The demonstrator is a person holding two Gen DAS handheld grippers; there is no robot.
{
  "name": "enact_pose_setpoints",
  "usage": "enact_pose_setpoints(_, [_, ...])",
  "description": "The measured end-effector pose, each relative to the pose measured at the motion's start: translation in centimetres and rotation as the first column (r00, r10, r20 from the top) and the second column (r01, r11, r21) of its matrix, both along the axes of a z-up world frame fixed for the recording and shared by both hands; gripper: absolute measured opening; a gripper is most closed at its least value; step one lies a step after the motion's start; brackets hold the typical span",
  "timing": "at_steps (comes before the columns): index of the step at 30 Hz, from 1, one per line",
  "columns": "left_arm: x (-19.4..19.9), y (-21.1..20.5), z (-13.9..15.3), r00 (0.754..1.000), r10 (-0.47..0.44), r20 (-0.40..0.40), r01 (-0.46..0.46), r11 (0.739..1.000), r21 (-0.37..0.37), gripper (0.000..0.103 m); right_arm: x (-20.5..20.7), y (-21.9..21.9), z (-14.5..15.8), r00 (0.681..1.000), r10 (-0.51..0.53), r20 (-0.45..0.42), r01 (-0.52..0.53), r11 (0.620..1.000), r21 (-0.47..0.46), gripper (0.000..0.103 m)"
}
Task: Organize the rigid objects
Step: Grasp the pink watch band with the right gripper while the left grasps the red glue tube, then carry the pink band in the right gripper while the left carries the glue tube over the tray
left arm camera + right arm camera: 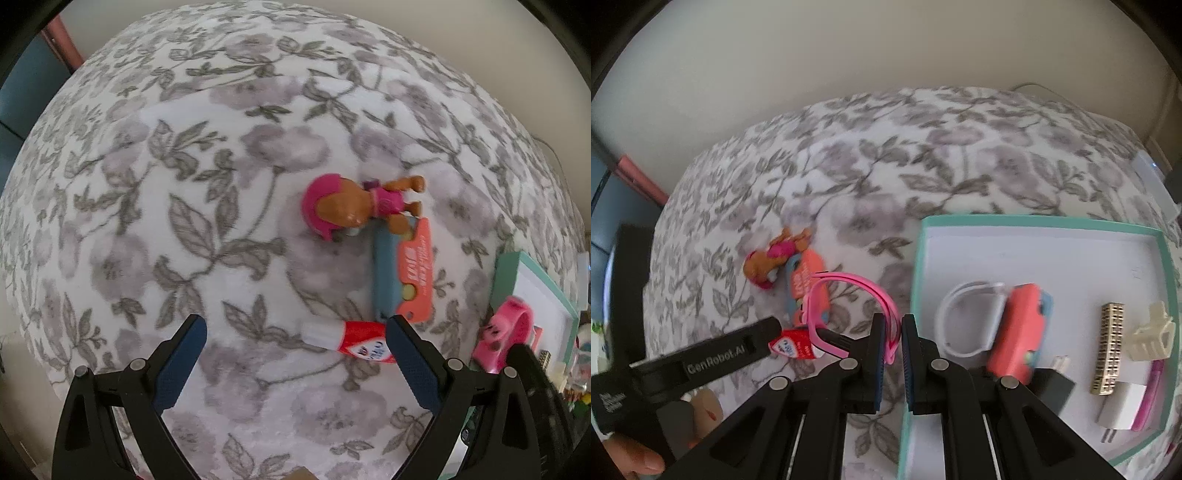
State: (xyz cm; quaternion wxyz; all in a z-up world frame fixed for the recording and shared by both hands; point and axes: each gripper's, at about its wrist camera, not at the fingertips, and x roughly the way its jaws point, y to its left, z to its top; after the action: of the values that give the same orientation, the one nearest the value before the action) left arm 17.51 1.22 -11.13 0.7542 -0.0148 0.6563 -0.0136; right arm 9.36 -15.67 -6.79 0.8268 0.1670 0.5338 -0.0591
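**Pink watch gripped beside the tray, glue stick waiting under the other tool**

The right tool (894, 332) is clamped on the strap of a pink watch (849, 291), its jaws pinched nearly together with only the thin band between them. Gripping the strap edge-on lets the loop hang free ahead of the fingers, and the watch sits just beside the left wall of the teal-rimmed tray (916, 258), so carrying it over that rim looks like the step in hand.

Inside the tray lie the things seemingly sorted so far: a white strap loop (964, 317), a coral toy car (1019, 328), a gold comb-like clip (1108, 347), a cream claw clip (1150, 336) and a white plug adapter (1123, 410). They are spaced apart, which leaves bare floor near the tray's far wall for the watch.

The left tool (295, 332) is spread wide and holds nothing. It points down at the floral bedspread (147, 184), with a red and white glue stick (347, 339) lying by its right finger (406, 362), a likely next pick. Further off, a pink and brown toy pup (351, 206) touches a second coral and blue toy car (402, 273); both are still outside the tray, so the sorting seems roughly half done.
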Motion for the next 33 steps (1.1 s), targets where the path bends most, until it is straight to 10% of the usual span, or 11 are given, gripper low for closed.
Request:
enact_pose_setpoints(12, [-1.4,-4.4,-0.5,0.994,-0.101,-0.040,0.097,0.992,-0.080,0.097,-1.0,-2.6,0.3,0.998,-0.068,0.000,0.068,0.997,0.048,0.009])
enact_pose_setpoints(33, [-1.2,-6.6,-4.9,0.991,-0.125,-0.045,0.125,0.992,0.009,0.089,-1.4,-3.4,0.2,0.996,-0.084,-0.007,0.084,0.993,0.079,0.009])
